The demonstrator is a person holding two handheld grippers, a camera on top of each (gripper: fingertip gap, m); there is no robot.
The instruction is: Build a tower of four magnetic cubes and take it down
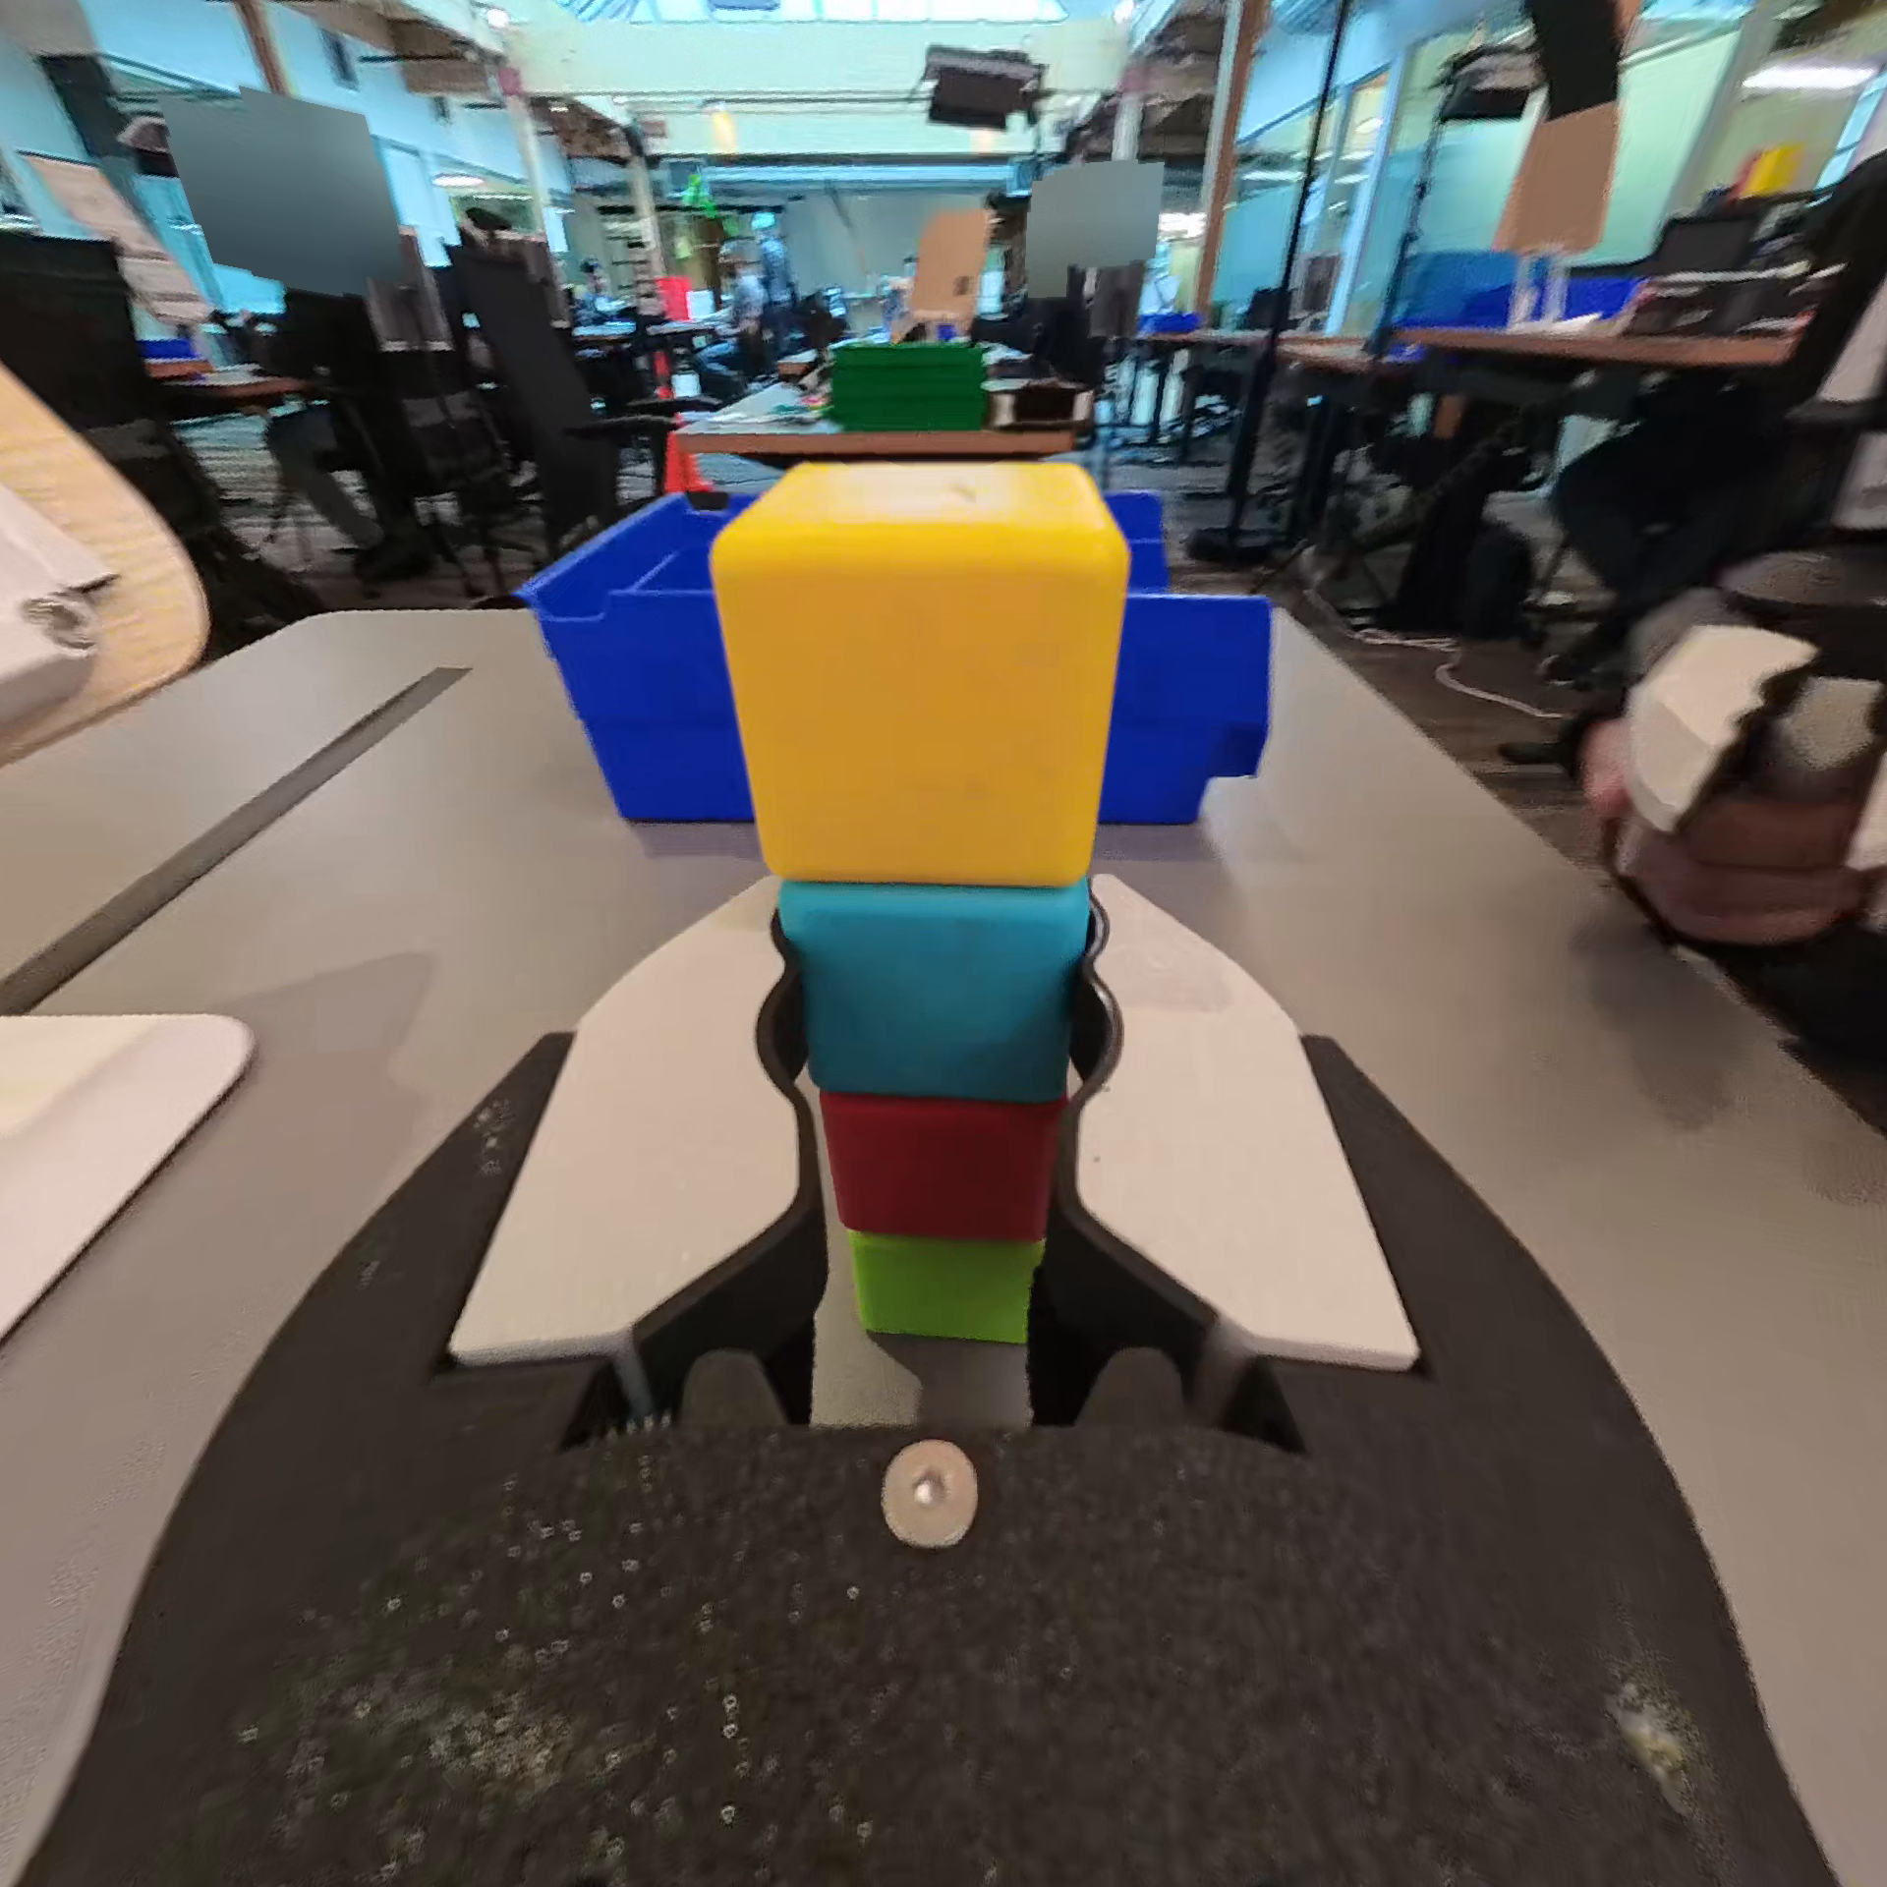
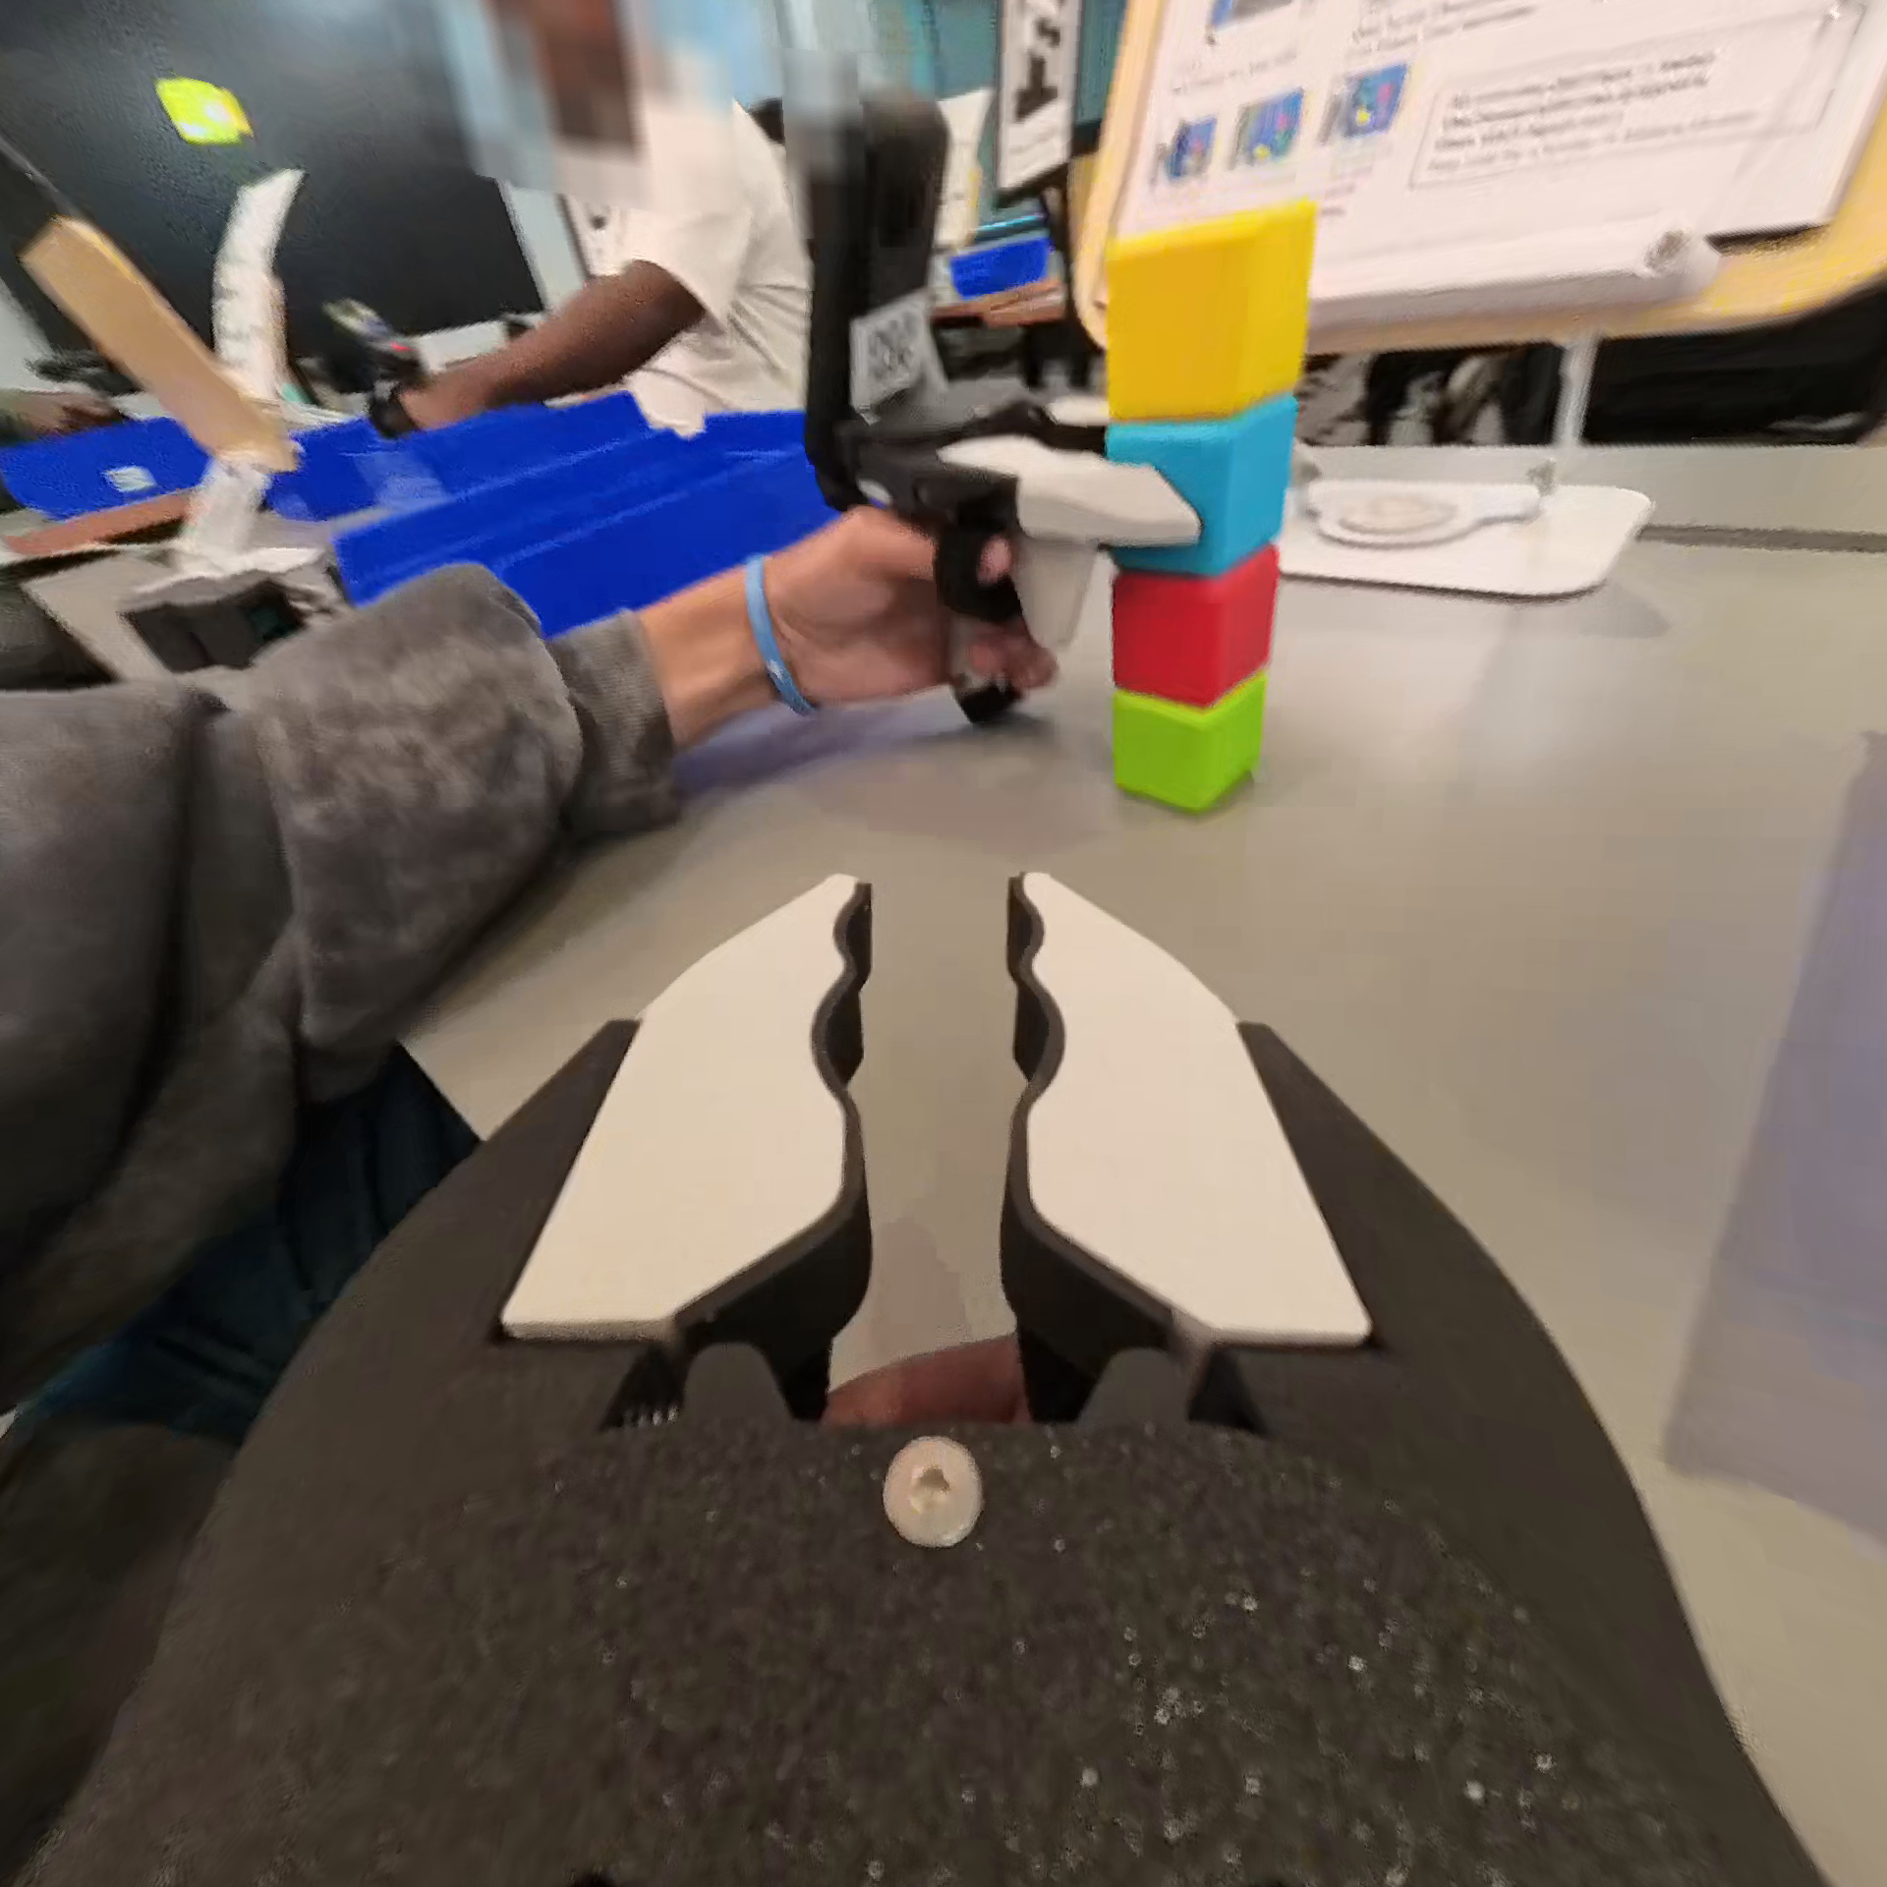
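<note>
A tower of four cubes stands on the grey table (image 1: 408, 919): green cube (image 1: 945, 1289) at the bottom, then red cube (image 1: 939, 1164), blue cube (image 1: 939, 985) and yellow cube (image 1: 919, 674) on top. My left gripper (image 1: 939, 904) is shut on the blue cube, one finger on each side. The right wrist view shows the same tower: green (image 2: 1184, 740), red (image 2: 1190, 623), blue (image 2: 1215, 480), yellow (image 2: 1205, 306), with the left gripper (image 2: 1123, 500) at the blue cube. My right gripper (image 2: 939, 888) is open and empty, low over the table, in front of the tower and apart from it.
A blue bin (image 1: 1195, 694) stands just behind the tower, also seen in the right wrist view (image 2: 572, 511). A white tray (image 2: 1450, 531) lies beyond the tower, under a tilted board with papers (image 2: 1532, 153). A white pad (image 1: 102, 1103) lies at the left. A person's sleeve (image 2: 255, 817) crosses the table.
</note>
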